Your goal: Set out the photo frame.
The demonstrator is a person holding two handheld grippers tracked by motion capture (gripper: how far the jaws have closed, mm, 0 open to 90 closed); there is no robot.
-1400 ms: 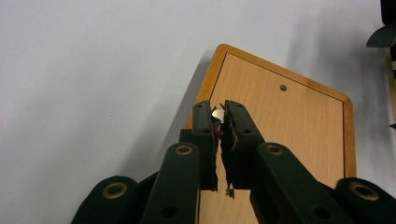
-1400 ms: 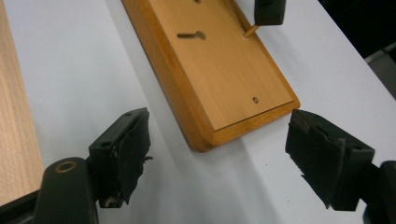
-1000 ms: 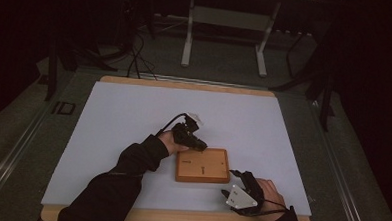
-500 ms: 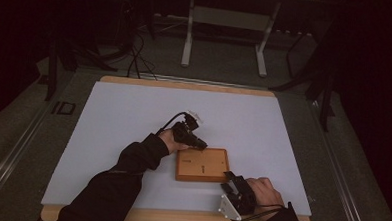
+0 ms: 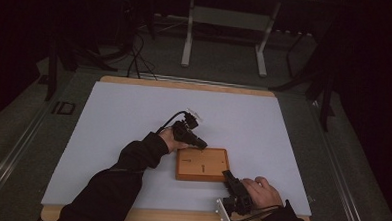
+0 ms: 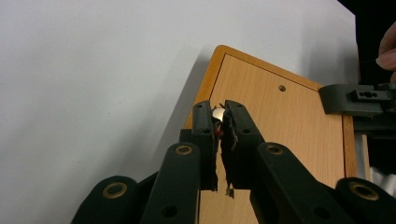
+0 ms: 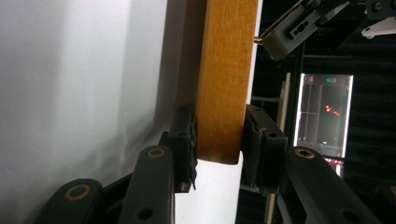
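Hands are working a flat, rectangular light-wood board [image 5: 202,164] lying at lower centre of the white tabletop [image 5: 108,116]. The right claw [image 5: 228,177] has moved in from the lower right and is now clamping the board's near-right corner; the left claw [image 6: 219,122] is pinching a small shiny metal piece [image 6: 217,113] over its far-left corner, likely steadying for insertion.

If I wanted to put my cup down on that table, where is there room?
The white table cover is bare along its far edge and both sides. The near middle is crowded: the flat wooden board sits between the left tool and right tool.
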